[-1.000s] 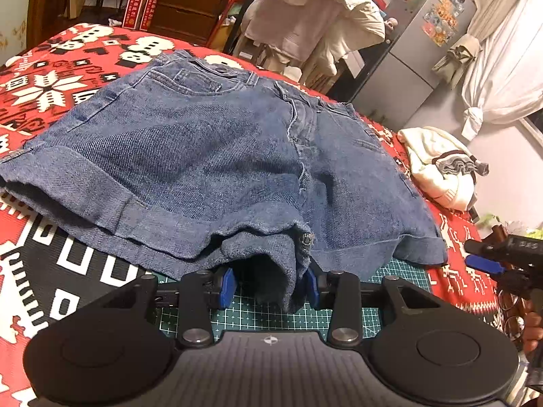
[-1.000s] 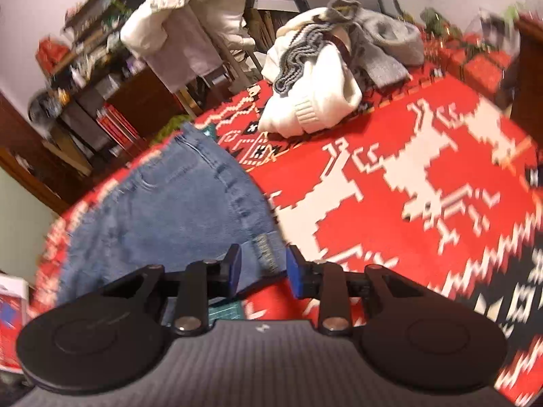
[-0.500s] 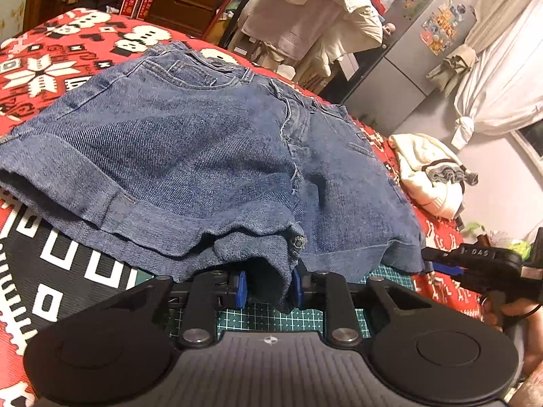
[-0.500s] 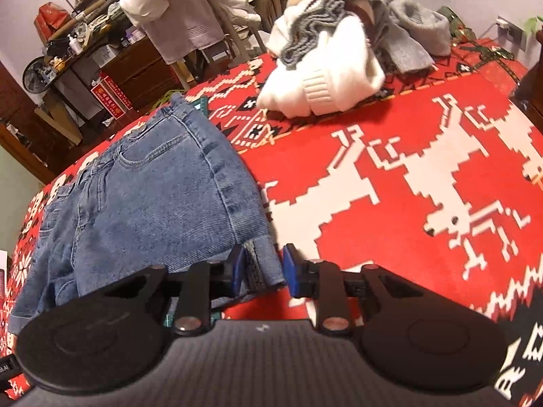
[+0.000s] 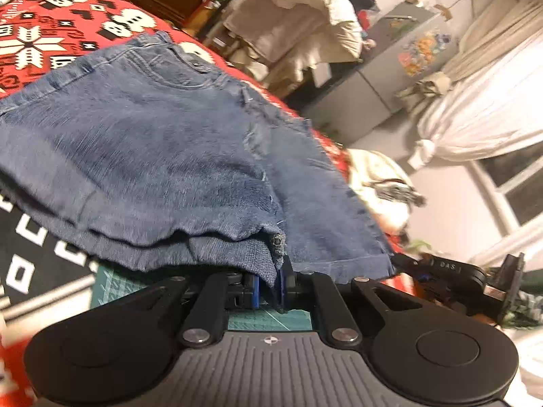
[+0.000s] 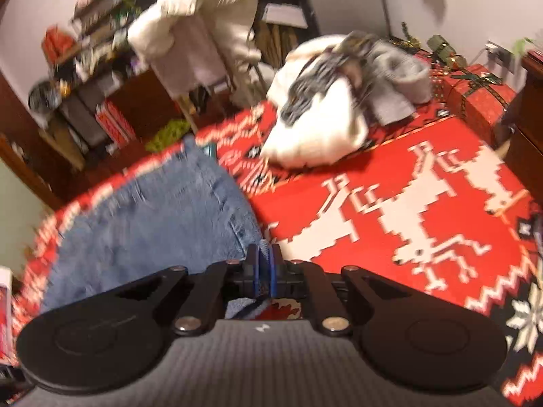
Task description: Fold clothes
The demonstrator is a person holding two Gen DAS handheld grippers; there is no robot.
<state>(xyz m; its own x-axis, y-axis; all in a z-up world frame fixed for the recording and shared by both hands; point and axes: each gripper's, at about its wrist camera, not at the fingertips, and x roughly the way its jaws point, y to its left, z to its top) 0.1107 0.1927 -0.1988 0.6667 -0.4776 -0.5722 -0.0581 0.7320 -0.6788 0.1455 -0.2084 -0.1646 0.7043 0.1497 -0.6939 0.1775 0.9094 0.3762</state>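
Denim shorts (image 5: 163,156), blurred, are pinched at the hem by left tool (image 5: 269,288) and right tool (image 6: 264,273).

My left gripper (image 5: 268,288): black linkage arms w/ silver pivot screws, blue pads (image 5: 255,292), two round black discs bottom L & R, ribbed grey body w/ small crosshair mark at centre. My right gripper (image 6: 264,276): same build, blue pads, grey ribbed body, white logo mid-bottom.
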